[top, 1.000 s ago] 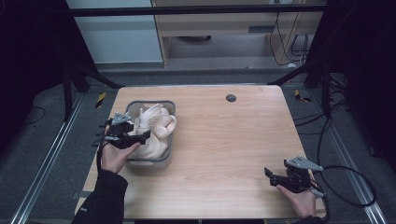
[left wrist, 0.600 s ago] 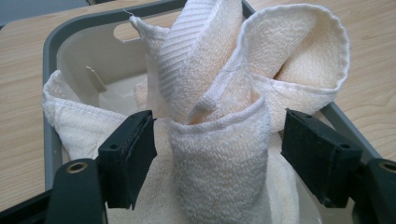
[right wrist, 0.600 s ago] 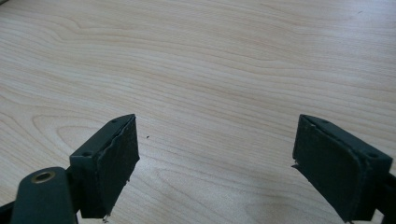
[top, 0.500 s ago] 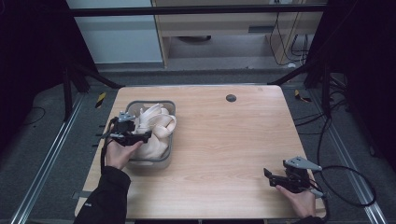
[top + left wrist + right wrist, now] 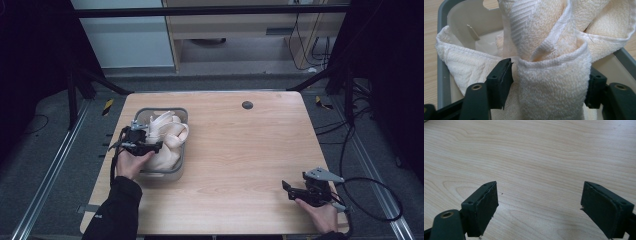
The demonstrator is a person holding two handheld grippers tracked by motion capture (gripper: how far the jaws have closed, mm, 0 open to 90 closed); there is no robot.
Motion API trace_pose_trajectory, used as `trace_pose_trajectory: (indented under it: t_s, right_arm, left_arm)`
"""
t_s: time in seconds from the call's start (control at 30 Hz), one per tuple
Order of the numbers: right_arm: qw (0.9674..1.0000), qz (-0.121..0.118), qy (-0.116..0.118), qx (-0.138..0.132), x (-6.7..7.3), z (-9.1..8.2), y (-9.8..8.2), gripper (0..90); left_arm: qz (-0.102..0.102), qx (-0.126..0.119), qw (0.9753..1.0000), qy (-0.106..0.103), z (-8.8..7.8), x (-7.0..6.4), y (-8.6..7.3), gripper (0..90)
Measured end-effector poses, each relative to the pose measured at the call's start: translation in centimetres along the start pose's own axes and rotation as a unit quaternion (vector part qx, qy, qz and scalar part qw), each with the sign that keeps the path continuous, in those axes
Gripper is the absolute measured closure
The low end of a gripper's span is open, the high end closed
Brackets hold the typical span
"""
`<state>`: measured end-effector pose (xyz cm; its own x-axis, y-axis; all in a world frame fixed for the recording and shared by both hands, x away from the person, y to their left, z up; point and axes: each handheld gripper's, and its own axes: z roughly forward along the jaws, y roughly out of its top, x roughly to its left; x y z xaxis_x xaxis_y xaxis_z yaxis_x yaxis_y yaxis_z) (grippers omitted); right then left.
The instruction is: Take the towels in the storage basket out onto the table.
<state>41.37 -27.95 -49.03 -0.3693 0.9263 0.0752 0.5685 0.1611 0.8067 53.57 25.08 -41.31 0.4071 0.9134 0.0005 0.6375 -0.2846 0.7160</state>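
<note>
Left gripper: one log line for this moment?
left gripper: jaws around towel in bin, not closed | right gripper: open over table

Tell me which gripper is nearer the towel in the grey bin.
Left. The left gripper has its jaws around a fold of the towel in the bin; the right gripper is far across the table.

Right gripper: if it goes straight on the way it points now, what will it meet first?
Probably nothing soon: the right gripper, jaws wide open, faces bare wooden table; its way looks free in its own view.
</note>
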Motion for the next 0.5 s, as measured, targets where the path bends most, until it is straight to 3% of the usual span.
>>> trace_pose_trajectory:
  t_s: [0.13, 0.5]
  right_arm:
    - [1.0, 0.0, 0.0, 0.001, 0.02, 0.01, -0.01, 14.2]
    - [1.0, -0.004, 0.0, 0.003, -0.01, 0.09, -0.04, 14.0]
  left_arm:
    - [-0.004, 0.006, 0.9999, -0.011, 0.29, 0.01, 0.0, 42.4]
    - [-0.01, 0.021, 0.9997, -0.007, 0.26, -0.01, 0.14, 60.9]
